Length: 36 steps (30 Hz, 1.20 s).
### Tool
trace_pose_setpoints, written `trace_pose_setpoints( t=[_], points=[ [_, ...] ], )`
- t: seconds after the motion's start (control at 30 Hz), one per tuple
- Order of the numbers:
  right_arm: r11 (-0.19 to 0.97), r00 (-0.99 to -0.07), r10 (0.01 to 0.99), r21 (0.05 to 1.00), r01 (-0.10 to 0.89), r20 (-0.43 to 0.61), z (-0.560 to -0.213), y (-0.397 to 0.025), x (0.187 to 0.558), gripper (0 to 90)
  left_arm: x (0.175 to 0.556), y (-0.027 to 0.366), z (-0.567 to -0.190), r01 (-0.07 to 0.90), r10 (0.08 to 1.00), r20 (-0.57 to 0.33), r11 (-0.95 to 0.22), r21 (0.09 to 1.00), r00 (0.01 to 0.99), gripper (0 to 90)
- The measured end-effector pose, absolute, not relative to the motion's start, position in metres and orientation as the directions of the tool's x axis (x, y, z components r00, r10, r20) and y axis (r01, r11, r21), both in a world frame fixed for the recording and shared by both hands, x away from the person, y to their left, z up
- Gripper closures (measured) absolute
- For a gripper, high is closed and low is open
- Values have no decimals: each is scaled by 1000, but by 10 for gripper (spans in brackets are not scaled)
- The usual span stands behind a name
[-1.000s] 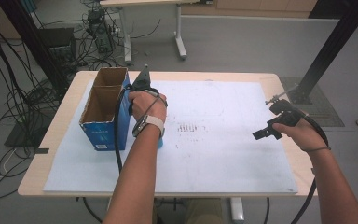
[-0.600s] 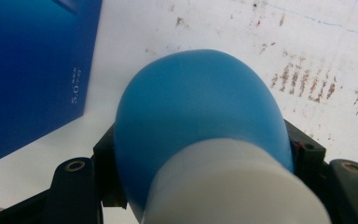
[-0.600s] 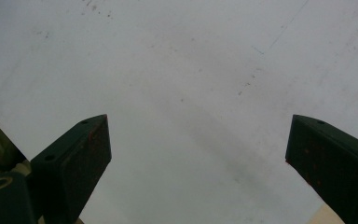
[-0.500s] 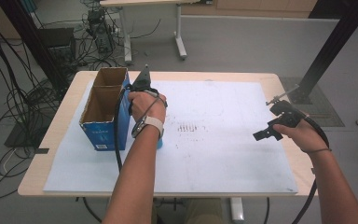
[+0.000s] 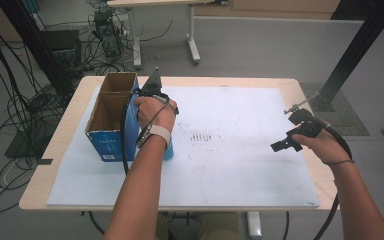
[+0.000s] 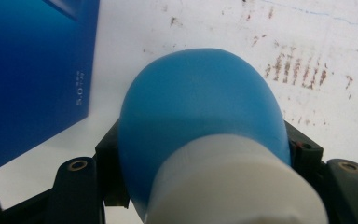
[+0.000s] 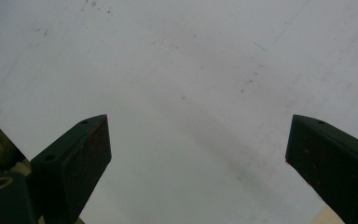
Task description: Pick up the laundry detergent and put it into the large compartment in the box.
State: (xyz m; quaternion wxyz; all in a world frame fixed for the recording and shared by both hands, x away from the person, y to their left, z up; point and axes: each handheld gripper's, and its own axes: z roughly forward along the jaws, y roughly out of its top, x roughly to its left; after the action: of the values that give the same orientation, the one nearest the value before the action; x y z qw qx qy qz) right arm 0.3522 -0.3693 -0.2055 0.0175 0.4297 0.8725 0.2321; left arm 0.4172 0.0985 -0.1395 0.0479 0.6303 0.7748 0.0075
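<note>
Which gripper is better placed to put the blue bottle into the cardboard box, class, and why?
The left. The left gripper is shut on the blue bottle, right beside the cardboard box. The right gripper is open, holds nothing, and hovers over the mat near the table's far right.

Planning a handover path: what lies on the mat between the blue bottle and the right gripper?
High view: between the blue bottle and right gripper, bare white mat with reddish marks.
</note>
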Motion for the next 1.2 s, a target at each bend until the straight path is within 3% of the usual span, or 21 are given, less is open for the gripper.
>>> trace_pose_setpoints(
  t=[0.83, 1.2],
  points=[
    [540, -646, 749, 432, 722, 145, -196, -361, 350, 63, 391, 129, -4, 988, 996, -89, 23, 153, -9, 358],
    [544, -648, 749, 430, 720, 139, -193, -359, 352, 63, 392, 151, 24, 986, 993, -93, -61, 155, 76, 359]
  ],
)
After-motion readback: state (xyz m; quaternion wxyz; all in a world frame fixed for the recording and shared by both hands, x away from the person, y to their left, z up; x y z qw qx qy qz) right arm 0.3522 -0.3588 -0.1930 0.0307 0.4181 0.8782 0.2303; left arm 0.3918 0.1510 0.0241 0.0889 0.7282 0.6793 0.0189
